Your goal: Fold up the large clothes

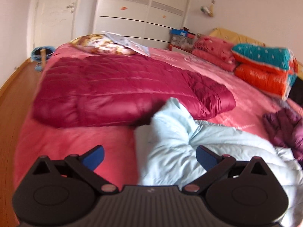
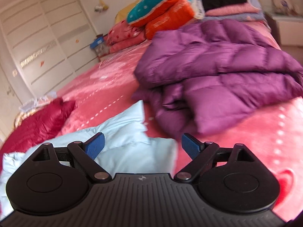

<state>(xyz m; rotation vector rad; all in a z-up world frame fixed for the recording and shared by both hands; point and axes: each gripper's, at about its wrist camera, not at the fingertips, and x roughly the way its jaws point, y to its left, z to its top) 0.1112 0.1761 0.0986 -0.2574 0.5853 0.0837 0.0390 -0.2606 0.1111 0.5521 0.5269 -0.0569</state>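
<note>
- The left gripper (image 1: 149, 158) hangs above a pale blue padded jacket (image 1: 189, 143) lying crumpled on a pink bedspread (image 1: 75, 143), its blue-padded fingers (image 1: 94, 158) spread wide with nothing between them.
- The right gripper (image 2: 142, 145) hovers over the same pale blue jacket (image 2: 125, 132), its fingers (image 2: 191, 147) likewise apart and holding nothing; whether either pad brushes the fabric cannot be told.
- The jacket sits at the near edge of the bed, one rumpled part rising toward a crimson quilted coat (image 1: 123, 90) spread flat across the middle of the bedspread.
- In the right wrist view, a purple puffer coat (image 2: 217, 71) lies heaped just beyond the pale blue jacket, on the pink bedspread (image 2: 255, 132).
- Only a corner of the crimson coat (image 2: 41, 119) shows at the left in that view.
- Folded bedding in teal and orange (image 1: 265, 66) is stacked at the far side of the bed, beside a pink folded quilt (image 1: 214, 51).
- A white wardrobe (image 1: 142, 13) stands against the back wall; both views are somewhat blurred.
</note>
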